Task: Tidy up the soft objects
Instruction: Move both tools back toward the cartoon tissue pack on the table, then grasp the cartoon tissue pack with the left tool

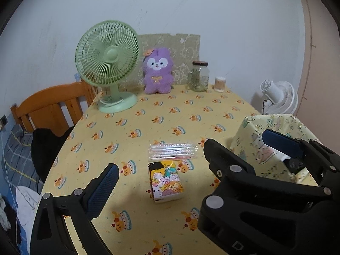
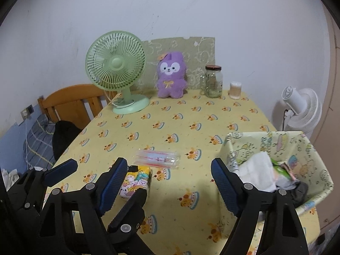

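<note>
Yellow cloth with a cake print covers the counter, broad and bare between the green fan and a tissue pack lying near the front, straws just behind it. Left gripper stands wide and empty around the pack without touching it.

From the right wrist, the right gripper gapes empty over bare cloth, the pack beside its left finger. A fabric basket of soft things sits at the counter's right edge. No writing is readable.

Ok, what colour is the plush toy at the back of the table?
Purple, with a white face; the plush toy shows best in the right wrist view.
</note>
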Available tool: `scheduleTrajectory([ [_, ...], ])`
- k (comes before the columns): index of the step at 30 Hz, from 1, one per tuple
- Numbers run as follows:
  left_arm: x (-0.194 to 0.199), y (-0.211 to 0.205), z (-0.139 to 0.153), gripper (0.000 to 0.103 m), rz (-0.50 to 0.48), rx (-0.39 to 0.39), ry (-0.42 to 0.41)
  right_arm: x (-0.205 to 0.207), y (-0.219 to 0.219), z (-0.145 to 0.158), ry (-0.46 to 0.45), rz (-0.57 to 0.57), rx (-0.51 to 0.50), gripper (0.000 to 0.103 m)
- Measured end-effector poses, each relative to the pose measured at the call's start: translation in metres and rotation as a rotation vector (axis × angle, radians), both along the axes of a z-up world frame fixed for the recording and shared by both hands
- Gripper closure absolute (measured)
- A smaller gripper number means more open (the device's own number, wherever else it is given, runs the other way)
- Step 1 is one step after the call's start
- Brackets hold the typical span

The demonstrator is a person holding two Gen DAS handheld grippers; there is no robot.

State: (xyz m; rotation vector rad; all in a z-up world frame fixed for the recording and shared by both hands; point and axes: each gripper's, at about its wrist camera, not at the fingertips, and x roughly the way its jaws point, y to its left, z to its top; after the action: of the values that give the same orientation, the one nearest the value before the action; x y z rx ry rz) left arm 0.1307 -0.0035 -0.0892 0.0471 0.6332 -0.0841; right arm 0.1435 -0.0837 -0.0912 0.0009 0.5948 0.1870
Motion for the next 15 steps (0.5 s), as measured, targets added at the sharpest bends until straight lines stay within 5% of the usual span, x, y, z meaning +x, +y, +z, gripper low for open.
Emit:
scheduleTrajectory([
  [15, 0.036, 0.011, -0.043, 0.014, 0.032, -0.03, 0.136, 0.034, 0.01, -0.039, 0.094, 0.002, -0.084, 0.028],
])
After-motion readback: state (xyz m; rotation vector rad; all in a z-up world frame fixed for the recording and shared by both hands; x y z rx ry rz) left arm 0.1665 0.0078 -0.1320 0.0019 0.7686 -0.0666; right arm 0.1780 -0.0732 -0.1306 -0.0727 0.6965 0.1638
